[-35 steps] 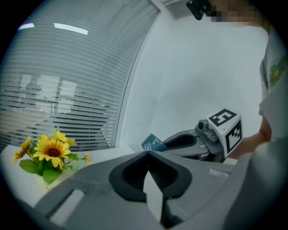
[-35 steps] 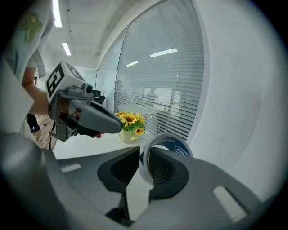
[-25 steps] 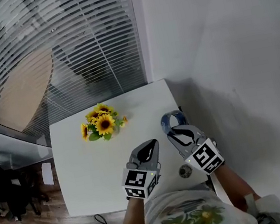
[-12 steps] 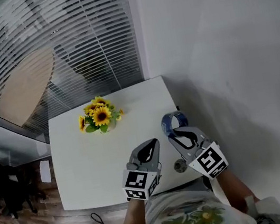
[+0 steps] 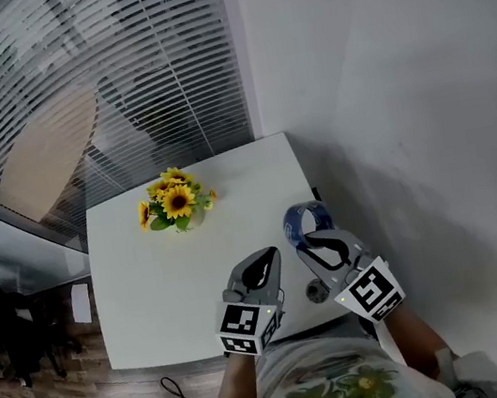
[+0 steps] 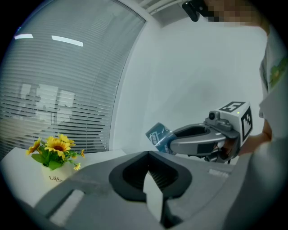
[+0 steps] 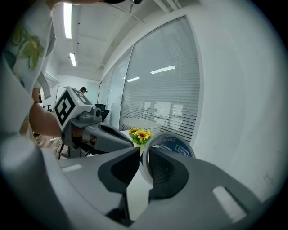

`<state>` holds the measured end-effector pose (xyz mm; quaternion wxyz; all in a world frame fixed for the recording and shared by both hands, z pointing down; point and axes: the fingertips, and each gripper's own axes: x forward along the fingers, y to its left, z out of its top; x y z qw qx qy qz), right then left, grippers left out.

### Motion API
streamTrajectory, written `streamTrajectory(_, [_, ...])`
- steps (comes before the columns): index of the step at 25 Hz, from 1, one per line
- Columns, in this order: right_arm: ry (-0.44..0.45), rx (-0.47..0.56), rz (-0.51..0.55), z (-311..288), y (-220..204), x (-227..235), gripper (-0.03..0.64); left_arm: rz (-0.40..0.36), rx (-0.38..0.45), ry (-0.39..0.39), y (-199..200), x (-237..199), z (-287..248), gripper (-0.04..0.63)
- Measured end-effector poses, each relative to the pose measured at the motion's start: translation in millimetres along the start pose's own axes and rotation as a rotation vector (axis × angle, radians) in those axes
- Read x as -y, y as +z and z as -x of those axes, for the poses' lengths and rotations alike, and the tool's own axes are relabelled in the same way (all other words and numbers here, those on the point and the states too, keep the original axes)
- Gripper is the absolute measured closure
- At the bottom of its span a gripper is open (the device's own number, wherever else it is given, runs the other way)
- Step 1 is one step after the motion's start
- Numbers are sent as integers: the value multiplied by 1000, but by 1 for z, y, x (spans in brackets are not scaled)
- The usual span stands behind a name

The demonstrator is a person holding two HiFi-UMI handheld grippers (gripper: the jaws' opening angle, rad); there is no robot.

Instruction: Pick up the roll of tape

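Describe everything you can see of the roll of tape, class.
The roll of tape is a ring with a blue-grey outer face carrying white printed labels and a pale, glossy edge. It stands upright, its band pinched between the jaws of the right gripper, which are closing on it. It juts past the jaw tips, near the right edge of the white table, and appears lifted clear of it. Nothing else touches it.

A pot of sunflowers [image 5: 176,203] stands on the white table [image 5: 151,291] near slatted blinds [image 5: 148,58].
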<state>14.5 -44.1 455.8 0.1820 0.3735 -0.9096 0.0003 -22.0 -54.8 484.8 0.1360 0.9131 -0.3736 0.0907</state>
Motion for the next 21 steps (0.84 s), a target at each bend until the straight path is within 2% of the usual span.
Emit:
streamTrajectory(15, [-16, 23, -7, 9, 27, 2, 555, -42, 7, -19, 32, 8, 6, 591])
streamTrajectory(21, [-10, 25, 0, 4, 27, 0, 555, -45, 14, -14, 32, 4, 6, 591])
